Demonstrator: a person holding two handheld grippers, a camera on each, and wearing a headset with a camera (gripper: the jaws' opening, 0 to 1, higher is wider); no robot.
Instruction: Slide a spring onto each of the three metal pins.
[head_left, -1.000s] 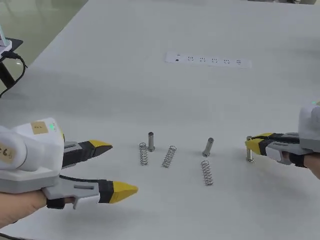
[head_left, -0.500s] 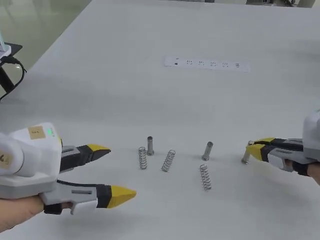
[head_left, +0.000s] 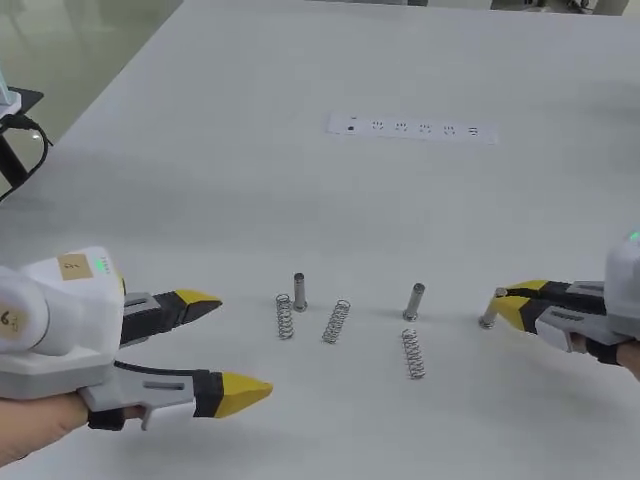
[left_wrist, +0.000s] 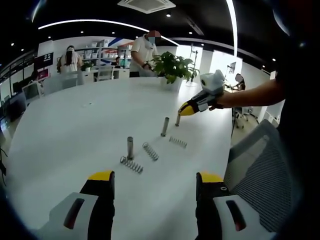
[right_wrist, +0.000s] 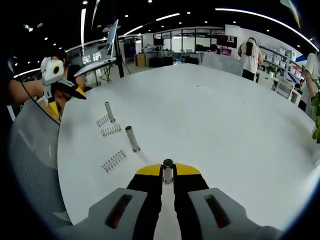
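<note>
- The yellow-tipped right gripper (head_left: 505, 300) sits at 3 o'clock, jaws clamped on a small shiny held pin (head_left: 489, 316).
- The left gripper (head_left: 240, 342) is at 8 o'clock, jaws wide apart and empty.
- At centre, the left pin (head_left: 299, 290) and middle pin (head_left: 414, 300), both cylindrical, stand on the smooth white table (head_left: 300, 200).
- Three coiled wire springs (head_left: 336, 321) lie beside them.

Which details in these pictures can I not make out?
Right gripper view: the held pin below its top, hidden between the jaws of the right gripper.
Head view: whether this pin is lifted off the table, too small to tell.
Head view: markings on the power strip, too small.
</note>
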